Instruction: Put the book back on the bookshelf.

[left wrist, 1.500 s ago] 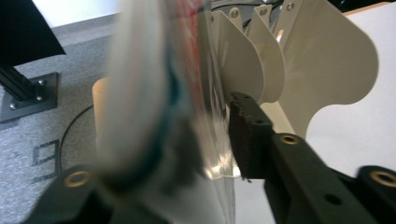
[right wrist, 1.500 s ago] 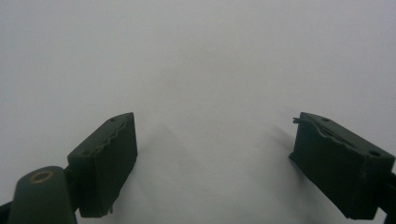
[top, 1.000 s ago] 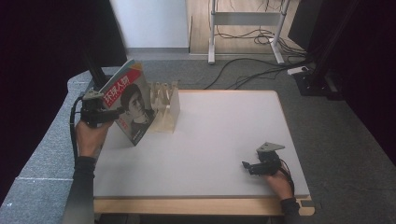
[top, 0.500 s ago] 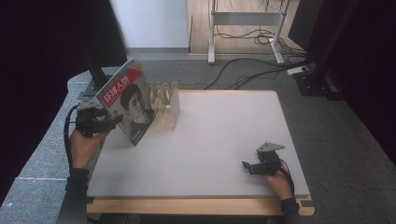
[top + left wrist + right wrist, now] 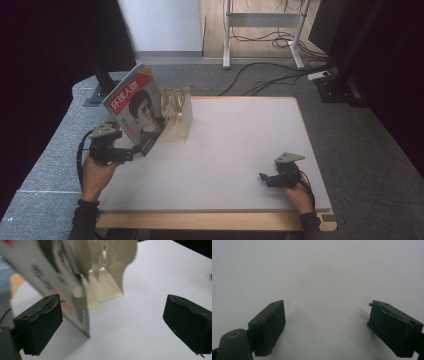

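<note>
- The magazine (image 5: 135, 110) stands tilted at the far left of the worktop (image 5: 240, 140), leaning against the left side of the wooden rack (image 5: 177, 115).
- The left gripper (image 5: 125, 154) sits just near of the magazine's lower edge, at the worktop's left edge.
- The right gripper (image 5: 264, 178) rests near the right corner, well apart from both.

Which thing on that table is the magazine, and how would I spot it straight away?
Start at the white table and go to its far left corner, where a cream slotted rack stands. The magazine leans tilted against the rack's left side. It is the one printed thing there: a teal cover, a red title band and a portrait.
</note>
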`<move>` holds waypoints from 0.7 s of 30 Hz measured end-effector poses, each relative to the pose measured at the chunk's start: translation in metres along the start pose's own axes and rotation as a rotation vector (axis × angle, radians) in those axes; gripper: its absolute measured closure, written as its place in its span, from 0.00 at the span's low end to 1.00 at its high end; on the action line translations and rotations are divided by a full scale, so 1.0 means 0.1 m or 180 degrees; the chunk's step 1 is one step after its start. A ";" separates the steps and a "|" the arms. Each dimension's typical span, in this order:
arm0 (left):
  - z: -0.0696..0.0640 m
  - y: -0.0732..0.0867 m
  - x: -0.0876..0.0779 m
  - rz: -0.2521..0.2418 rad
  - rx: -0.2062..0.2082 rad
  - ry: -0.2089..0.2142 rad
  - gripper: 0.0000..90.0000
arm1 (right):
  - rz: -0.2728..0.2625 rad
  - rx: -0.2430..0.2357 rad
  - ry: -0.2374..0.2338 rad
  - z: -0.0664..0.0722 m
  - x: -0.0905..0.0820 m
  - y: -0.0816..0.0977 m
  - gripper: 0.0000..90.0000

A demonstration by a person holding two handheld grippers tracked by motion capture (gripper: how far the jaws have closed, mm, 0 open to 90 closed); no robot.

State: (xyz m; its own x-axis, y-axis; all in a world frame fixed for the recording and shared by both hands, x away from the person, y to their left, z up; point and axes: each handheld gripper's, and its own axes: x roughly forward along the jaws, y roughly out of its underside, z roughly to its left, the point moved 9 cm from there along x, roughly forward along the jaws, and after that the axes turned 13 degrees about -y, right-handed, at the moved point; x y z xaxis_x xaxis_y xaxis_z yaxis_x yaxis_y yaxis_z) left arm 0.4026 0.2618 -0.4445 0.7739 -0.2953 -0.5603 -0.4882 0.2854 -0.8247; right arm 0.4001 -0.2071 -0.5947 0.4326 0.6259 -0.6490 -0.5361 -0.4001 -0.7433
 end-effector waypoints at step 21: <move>-0.65 0.95 0.73 0.0450 0.0265 0.0268 0.00 | -0.0002 -0.0008 0.0008 0.00 0.00 0.00 0.14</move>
State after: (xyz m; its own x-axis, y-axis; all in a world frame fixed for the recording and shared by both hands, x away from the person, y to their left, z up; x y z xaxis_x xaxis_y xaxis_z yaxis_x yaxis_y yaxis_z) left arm 0.3861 0.2080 -0.5691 0.6617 -0.3211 -0.6775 -0.5520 0.4028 -0.7301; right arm 0.4000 -0.2070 -0.5947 0.4346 0.6244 -0.6490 -0.5342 -0.4014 -0.7440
